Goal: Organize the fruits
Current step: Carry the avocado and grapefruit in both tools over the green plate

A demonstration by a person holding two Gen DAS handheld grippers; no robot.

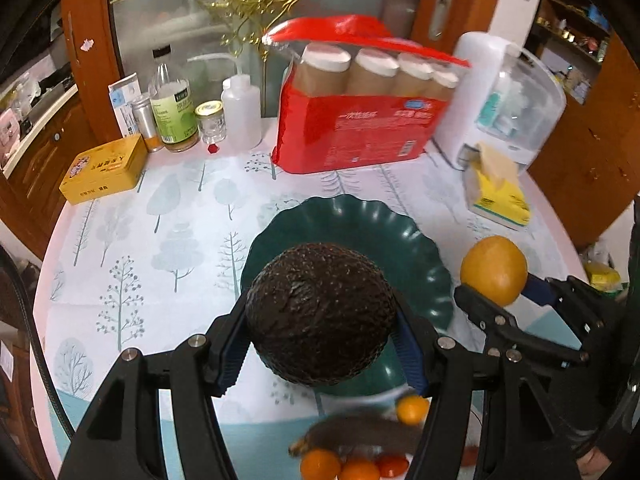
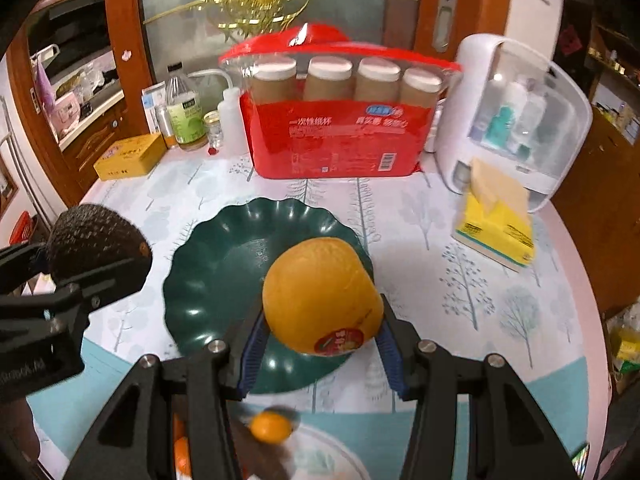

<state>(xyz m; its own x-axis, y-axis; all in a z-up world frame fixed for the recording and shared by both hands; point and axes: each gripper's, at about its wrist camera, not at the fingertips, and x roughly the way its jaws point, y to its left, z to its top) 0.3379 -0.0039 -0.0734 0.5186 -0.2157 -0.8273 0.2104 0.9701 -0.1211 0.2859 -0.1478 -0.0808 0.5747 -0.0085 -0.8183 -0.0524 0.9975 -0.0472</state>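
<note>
Your left gripper (image 1: 322, 334) has its fingers (image 1: 230, 354) clamped on the dark avocado (image 1: 320, 314), held above the near edge of the green scalloped plate (image 1: 400, 240). Your right gripper (image 2: 320, 338) grips the orange (image 2: 320, 292) between its blue pads, also over the plate's near right part. The plate looks empty in both views, so nothing appears delivered yet; judged from this, the task is at its first placements. Left to move: several small oranges (image 1: 320, 465), a small red fruit (image 1: 392, 465) and a blurred dark item, all on a pale dish at the near edge of the worktop (image 1: 160, 220). Around: red cup package (image 1: 352, 128) far behind the plate, yellow tissue pack (image 1: 500, 196) far right, yellow tin (image 1: 104, 170) and bottles far left. Nothing blocks the plate; the two grippers are near each other, so a simultaneous set-down risks contact.
</note>
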